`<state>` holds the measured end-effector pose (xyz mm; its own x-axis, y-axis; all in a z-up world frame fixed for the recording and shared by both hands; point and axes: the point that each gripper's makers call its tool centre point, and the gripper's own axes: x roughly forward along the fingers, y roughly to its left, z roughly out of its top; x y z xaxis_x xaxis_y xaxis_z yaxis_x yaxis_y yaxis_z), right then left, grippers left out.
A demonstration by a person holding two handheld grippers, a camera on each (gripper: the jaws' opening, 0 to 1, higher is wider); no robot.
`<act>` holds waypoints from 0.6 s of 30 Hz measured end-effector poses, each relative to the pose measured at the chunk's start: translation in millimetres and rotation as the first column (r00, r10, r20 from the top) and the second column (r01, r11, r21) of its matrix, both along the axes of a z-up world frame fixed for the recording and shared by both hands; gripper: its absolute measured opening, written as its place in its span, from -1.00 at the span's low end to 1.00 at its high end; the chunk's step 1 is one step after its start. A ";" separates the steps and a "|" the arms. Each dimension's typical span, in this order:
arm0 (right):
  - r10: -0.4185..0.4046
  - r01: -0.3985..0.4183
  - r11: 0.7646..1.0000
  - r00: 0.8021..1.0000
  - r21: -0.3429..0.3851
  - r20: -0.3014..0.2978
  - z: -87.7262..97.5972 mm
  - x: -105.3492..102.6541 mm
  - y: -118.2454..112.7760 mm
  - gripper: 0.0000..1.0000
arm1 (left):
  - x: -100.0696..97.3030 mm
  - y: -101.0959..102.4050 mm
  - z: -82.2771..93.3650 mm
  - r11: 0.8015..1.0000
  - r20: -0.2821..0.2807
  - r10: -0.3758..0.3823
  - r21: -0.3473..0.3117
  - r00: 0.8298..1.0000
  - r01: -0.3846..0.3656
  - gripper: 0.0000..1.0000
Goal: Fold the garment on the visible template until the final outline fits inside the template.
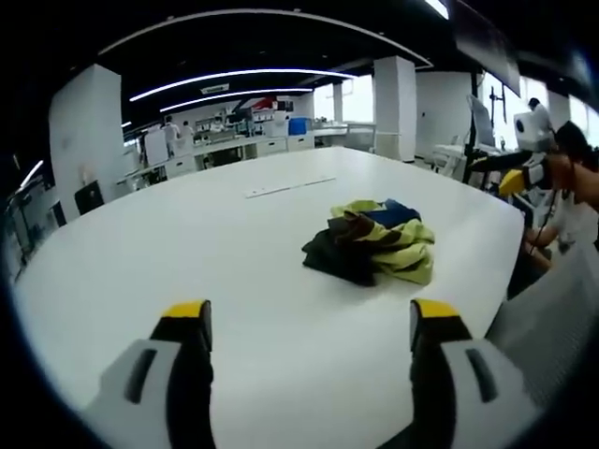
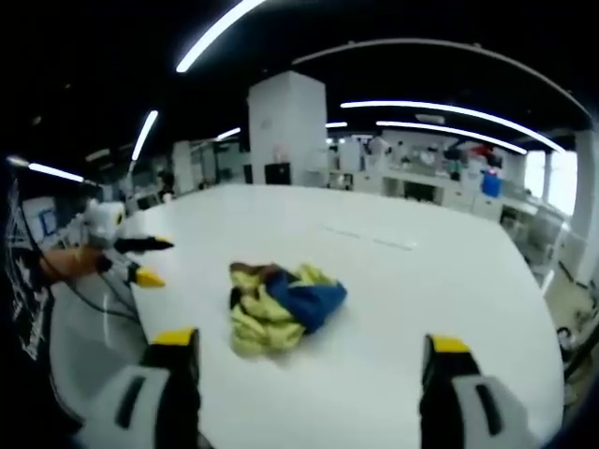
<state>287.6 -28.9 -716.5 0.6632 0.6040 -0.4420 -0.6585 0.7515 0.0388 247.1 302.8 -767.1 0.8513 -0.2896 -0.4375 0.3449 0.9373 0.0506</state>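
A wide white table carries the task, in an open lab hall with pillars and benches behind. The crumpled garment, yellow-green, blue and dark, lies bunched near the table's middle, well apart from both tools; no template outline is discernible. The left gripper hovers with jaws spread wide, holding nothing, and the right gripper likewise. Folding looks not yet begun: the next move likely calls for reaching in, pinching edges and spreading the cloth flat.
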 end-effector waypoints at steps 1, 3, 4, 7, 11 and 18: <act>0.005 -0.005 1.000 1.000 0.001 -0.002 1.3 0.1 1.6 0.98 | 0.7 -1.3 2.9 1.000 0.000 -0.006 0.003 1.000 0.006 0.66; 0.012 -0.012 1.000 1.000 0.004 -0.002 2.4 1.1 3.9 0.98 | 0.5 -7.8 10.1 1.000 0.004 -0.020 0.001 1.000 0.020 0.63; 0.015 -0.015 1.000 1.000 0.005 -0.003 2.7 1.3 5.0 0.98 | -0.1 -10.4 12.6 1.000 0.006 -0.024 -0.001 1.000 0.024 0.62; 0.029 -0.029 1.000 1.000 0.009 -0.009 3.6 1.5 11.1 0.96 | 0.7 -16.6 18.2 0.999 0.002 -0.038 0.001 0.999 0.038 0.57; 0.055 -0.055 0.998 0.998 0.002 -0.016 3.0 1.2 18.3 0.84 | 0.5 -23.7 25.6 0.998 0.003 -0.054 0.012 0.999 0.054 0.52; 0.073 -0.073 0.997 0.997 0.007 -0.003 5.3 10.4 29.7 0.69 | 3.4 -39.9 31.9 0.995 0.004 -0.096 -0.012 0.995 0.096 0.37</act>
<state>298.0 0.7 -711.2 0.6154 0.6542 -0.4397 -0.7117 0.7009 0.0466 250.5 263.0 -735.2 0.8210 -0.3751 -0.4304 0.4327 0.9006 0.0406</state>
